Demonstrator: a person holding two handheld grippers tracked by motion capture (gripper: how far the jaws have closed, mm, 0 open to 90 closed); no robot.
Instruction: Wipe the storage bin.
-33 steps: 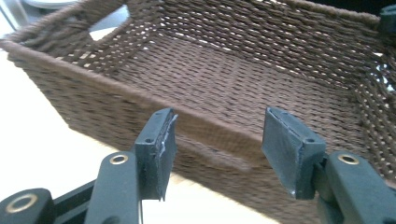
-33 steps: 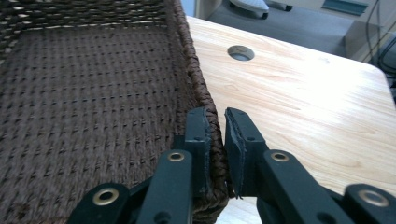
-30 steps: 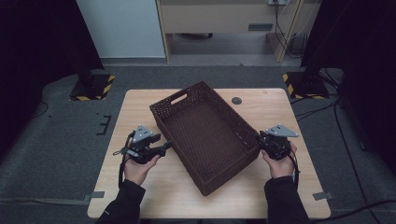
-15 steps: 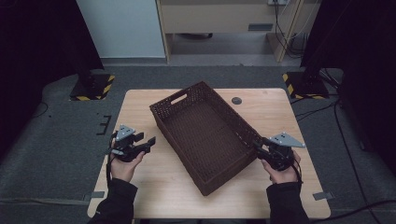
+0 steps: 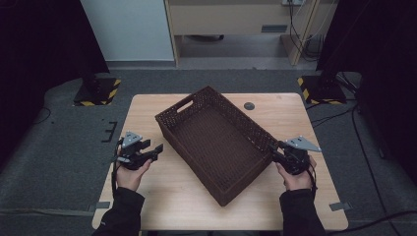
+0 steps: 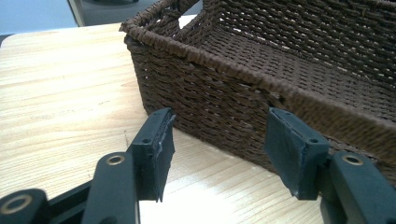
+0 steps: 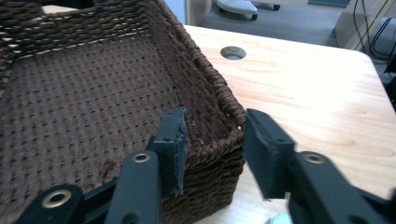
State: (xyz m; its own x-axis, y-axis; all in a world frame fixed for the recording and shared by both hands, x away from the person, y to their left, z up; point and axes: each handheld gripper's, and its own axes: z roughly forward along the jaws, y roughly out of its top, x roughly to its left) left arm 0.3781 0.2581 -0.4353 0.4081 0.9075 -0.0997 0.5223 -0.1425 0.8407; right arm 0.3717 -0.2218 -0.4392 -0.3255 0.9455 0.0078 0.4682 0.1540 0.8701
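A dark brown woven basket [image 5: 216,137] sits slantwise on the wooden table [image 5: 157,196], with nothing inside it. My left gripper [image 5: 153,146] hovers a short way off its left long wall, open, nothing between its jaws. In the left gripper view that wall [image 6: 224,88] stands just ahead of the gripper [image 6: 219,140]. My right gripper [image 5: 274,149] is at the basket's right near corner. Its jaws have just been opening. In the right gripper view they straddle the rim [image 7: 219,102], one inside and one outside, and the gripper [image 7: 212,149] does not press on it.
A round grommet hole [image 5: 249,105] lies in the table behind the basket. Bare wood stretches to the left and right of the basket. Black-and-yellow striped stand feet [image 5: 98,91] [image 5: 319,88] rest on the floor beyond the far corners.
My right gripper has let go of the basket's rim and its jaws now stand apart around it. My left gripper has drawn back to the left, away from the basket's wall.
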